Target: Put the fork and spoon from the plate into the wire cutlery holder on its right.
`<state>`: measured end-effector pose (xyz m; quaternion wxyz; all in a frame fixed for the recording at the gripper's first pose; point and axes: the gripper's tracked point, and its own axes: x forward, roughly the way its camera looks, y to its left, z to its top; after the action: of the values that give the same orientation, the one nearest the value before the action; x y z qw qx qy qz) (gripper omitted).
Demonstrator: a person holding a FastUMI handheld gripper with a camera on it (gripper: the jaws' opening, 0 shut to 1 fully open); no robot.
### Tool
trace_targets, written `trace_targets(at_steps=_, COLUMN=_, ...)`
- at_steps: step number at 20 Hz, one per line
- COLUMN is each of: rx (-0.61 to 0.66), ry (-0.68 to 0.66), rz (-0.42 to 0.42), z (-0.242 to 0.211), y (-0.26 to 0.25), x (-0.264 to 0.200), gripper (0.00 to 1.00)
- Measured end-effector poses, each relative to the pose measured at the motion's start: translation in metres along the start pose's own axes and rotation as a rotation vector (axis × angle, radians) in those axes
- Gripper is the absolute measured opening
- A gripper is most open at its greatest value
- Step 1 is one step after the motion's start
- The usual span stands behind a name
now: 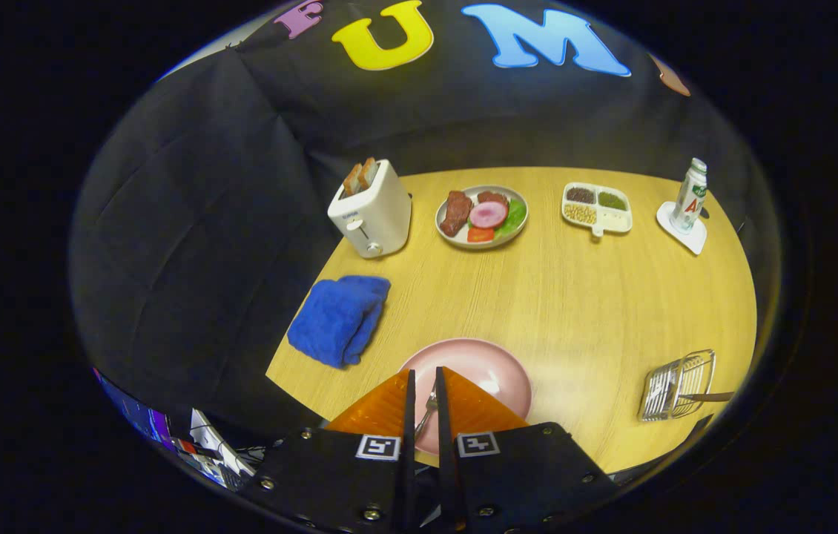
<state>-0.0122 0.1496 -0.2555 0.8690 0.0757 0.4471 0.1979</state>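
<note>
Wooden table (pixel 560 297), left to right. A white toaster (pixel 372 211) with two slices of toast (pixel 360 175) in its slots stands at the far left corner; nearer, at the left edge, lies a folded blue towel (pixel 340 319). Beyond the fingers, at the back, sits a plate of meat, tomato and lettuce (pixel 482 216). The gripper (pixel 424 397) hangs over the pink plate (pixel 489 371) at the near edge, its fingers drawn close together with the fork (pixel 428 409) in the narrow gap between them, tines pointing away; whether both fingers press on it cannot be told. Further right at the back are a white divided dish of beans and grains (pixel 597 208) and a bottle (pixel 689 196) upright on a white coaster (pixel 682 229). The wire cutlery holder (pixel 677 386) stands right of the pink plate, well apart from it, a dark handle (pixel 708 397) projecting from it.
</note>
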Motion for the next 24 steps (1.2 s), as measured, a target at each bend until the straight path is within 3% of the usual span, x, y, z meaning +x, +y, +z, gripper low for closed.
trace_targets(at_steps=7, rx=0.143, ry=0.255, rz=0.017, z=-0.061, y=0.005, x=0.061, gripper=0.16)
trace_targets(at_steps=14, rx=0.235, ry=0.42, rz=-0.033, z=-0.108, y=-0.002, x=0.096, gripper=0.18)
trace_targets(at_steps=24, rx=0.212, ry=0.535, rz=-0.069, z=-0.139, y=0.002, x=0.105, gripper=0.18)
